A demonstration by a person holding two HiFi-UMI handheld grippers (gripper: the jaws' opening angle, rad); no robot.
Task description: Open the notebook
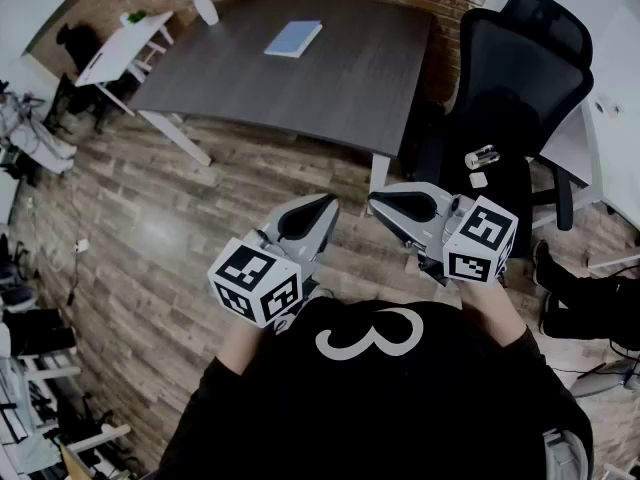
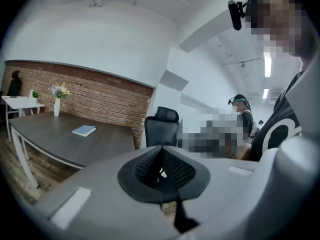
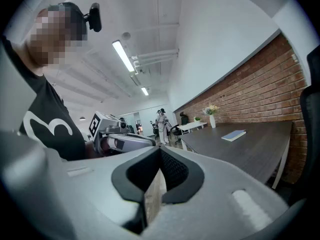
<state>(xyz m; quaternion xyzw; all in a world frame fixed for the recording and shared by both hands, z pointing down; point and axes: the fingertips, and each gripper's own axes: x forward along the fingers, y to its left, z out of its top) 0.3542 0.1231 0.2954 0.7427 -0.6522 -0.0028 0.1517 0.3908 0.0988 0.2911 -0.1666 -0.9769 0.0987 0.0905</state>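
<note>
We find the left tongs [image 1: 328,204] closed, the two dark ribbed pads meeting at the tip with nothing between them. The right tongs [image 1: 376,200] are likewise drawn together at the tip and hold nothing; only a thin sliver of floor shows through the slot lower down between the pads. Both are held close in front of the person's black shirt [image 1: 370,398], side by side and just apart, tips turned slightly toward each other. Each carries its marker cube [image 1: 255,284] at the rear, nearest the body. Both hang over the wooden floor [image 1: 150,238], touching nothing.

The notebook [image 1: 293,38], with a blue cover, lies closed and flat on the dark tabletop [image 1: 300,93], towards its far side, well apart from both tongs. Nothing rests on it. A white vase [image 1: 205,6] with flowers stands at the far left corner of the same tabletop, well clear of the notebook. A brick wall [image 2: 100,98] runs behind the tabletop. A small white side table [image 1: 120,48] stands beyond the vase end.

A black office chair [image 1: 520,78] stands at the near right end of the tabletop, just beyond the right tongs; a small clear container [image 1: 482,156] lies on its seat. In the right gripper view we note a standing person [image 3: 161,121] far down the room
</note>
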